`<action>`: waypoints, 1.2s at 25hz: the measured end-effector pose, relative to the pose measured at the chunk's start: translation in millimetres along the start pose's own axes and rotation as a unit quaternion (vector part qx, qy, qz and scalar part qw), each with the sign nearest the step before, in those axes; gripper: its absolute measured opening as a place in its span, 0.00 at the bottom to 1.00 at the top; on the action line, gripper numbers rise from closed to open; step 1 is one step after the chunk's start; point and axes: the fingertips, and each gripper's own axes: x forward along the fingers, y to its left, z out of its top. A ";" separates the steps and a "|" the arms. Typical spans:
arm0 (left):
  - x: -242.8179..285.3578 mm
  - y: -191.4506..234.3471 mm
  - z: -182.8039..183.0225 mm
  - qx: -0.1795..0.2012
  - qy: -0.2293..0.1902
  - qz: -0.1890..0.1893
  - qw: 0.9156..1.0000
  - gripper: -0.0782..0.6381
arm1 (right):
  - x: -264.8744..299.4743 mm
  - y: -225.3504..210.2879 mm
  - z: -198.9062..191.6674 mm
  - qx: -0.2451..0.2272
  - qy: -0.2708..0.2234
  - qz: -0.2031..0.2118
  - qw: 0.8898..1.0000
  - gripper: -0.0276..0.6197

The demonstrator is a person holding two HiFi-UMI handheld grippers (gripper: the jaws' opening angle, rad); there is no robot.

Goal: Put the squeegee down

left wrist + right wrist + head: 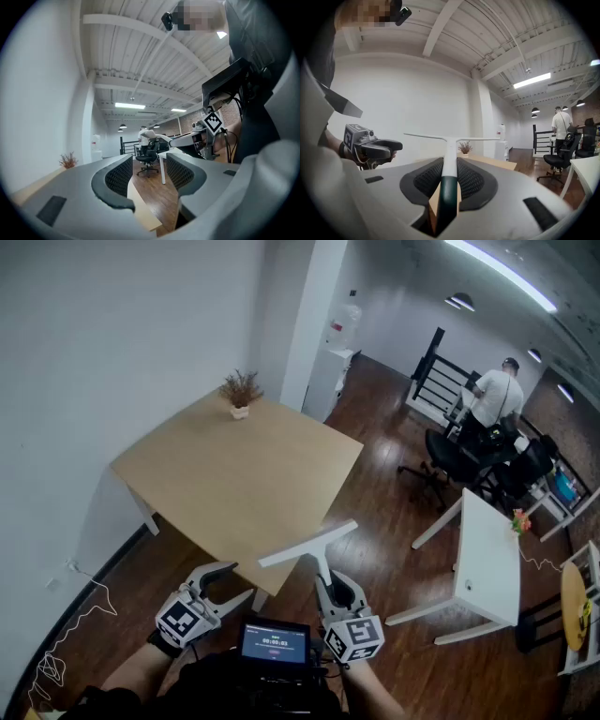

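Now, squeegee (309,545): gripped by the right gripper and in the air, off the table, by the table's near corner.
Squeegee handle: dark green where the jaws grip it, white beyond that, running straight out from the gripper.
Squeegee blade: a long white bar set crosswise at the far end of the handle, about level in the right gripper view (449,159); from the head view it hangs across the table's near edge.
Right gripper (330,585): jaws pressed together on the dark part of the handle, one ribbed pad on each side (449,178); it points almost level.
Left gripper (230,584): jaws spread, with nothing between them; its own view (149,173) shows only the table edge and floor through the gap. It sits level, left of the right gripper and apart from the squeegee.
Table (234,474): square, light wood top on white legs, against the white wall.
Plant (241,392): small dried sprig in a pot, at the table's far corner.
Screen (274,643): small lit display at the person's chest, between the two grippers.
Floor (375,521): dark wood boards.
White table (487,549): to the right, well apart from the wood one.
Chair (441,460): black office chair beyond the white table.
Person (497,395): in a white top, at the far side of the room, back turned.
Dispenser (337,362): white water cooler by the pillar behind the table.
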 end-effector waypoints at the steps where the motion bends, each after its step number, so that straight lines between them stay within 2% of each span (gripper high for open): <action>1: -2.2 4.0 0.3 0.001 -0.001 -0.001 1.000 0.43 | 3.2 1.3 1.2 0.000 0.000 -0.002 1.000 0.21; 9: -21.9 52.4 -6.1 0.014 -0.001 -0.013 1.000 0.43 | 46.9 16.9 6.7 -0.009 -0.006 -0.017 1.000 0.21; 16: -17.6 103.0 -16.4 0.026 -0.001 -0.021 0.999 0.43 | 106.3 10.4 3.4 -0.020 0.004 -0.024 1.000 0.21; 23: 25.2 158.8 -43.5 0.028 -0.001 -0.021 0.999 0.43 | 206.5 -40.4 -26.3 0.004 0.042 -0.023 0.999 0.21; 30: 105.3 230.7 -85.1 0.009 0.020 -0.008 1.000 0.43 | 326.0 -112.6 -64.3 -0.015 0.086 -0.006 0.996 0.22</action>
